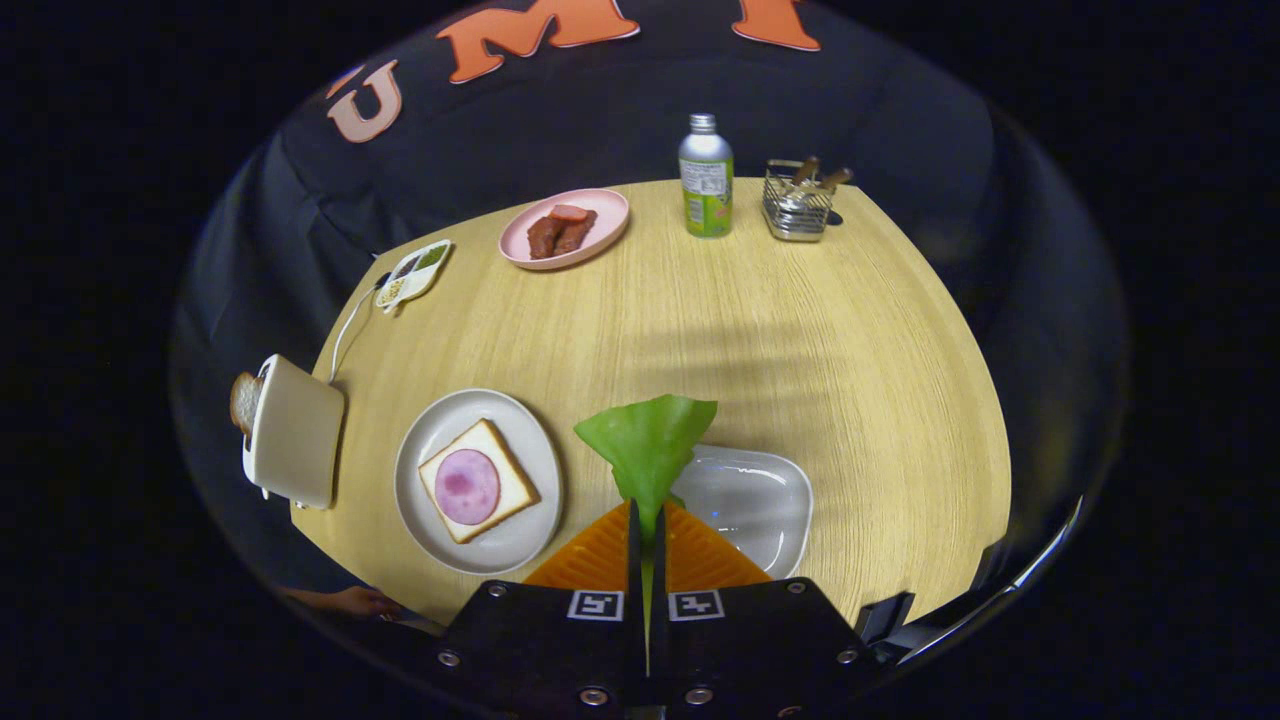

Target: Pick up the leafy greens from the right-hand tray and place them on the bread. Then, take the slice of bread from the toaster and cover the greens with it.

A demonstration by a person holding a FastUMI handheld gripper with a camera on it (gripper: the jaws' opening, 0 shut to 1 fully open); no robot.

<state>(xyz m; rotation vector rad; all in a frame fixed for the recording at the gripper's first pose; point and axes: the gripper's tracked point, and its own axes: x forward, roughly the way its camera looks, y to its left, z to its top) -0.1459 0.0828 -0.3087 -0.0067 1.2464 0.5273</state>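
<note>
With both fingers pressed together on its stem end, the gripper (647, 535) holds the leafy greens (650, 440) clamped; the leaf fans out just ahead of the fingertips and hangs above the wooden table (800, 330), clear of the surface as far as the view tells. Landmark for all positions below: the grey plate (478, 481).

- Grey plate: lies just left of the fingers, on the near part of the table. On it sits one slice of bread (478, 482), lying flat, with a round pink slice of ham (467, 486) centred on top. The greens are to the right of the plate, not over the bread.
- Clear tray (750, 500): just right of the plate, beyond and right of the fingers. The held leaf overlaps its left rim in the view; whether it touches the tray I cannot tell.
- Toaster (293, 432): just left of the plate, at the table's left edge. A slice of toast (244, 400) stands in its slot, sticking out. A white cord runs from the toaster away along the table edge.
- Small divided dish (413, 273): well beyond the plate, near the far left edge; contents too small to identify.
- Pink plate (565, 227): well beyond the grey plate, holding brownish-red pieces of meat (560, 232).
- Bottle (706, 176): upright, far from the plate and to its right, just right of the pink plate.
- Wire basket (798, 200): just right of the bottle, brown handles sticking out of it.
</note>
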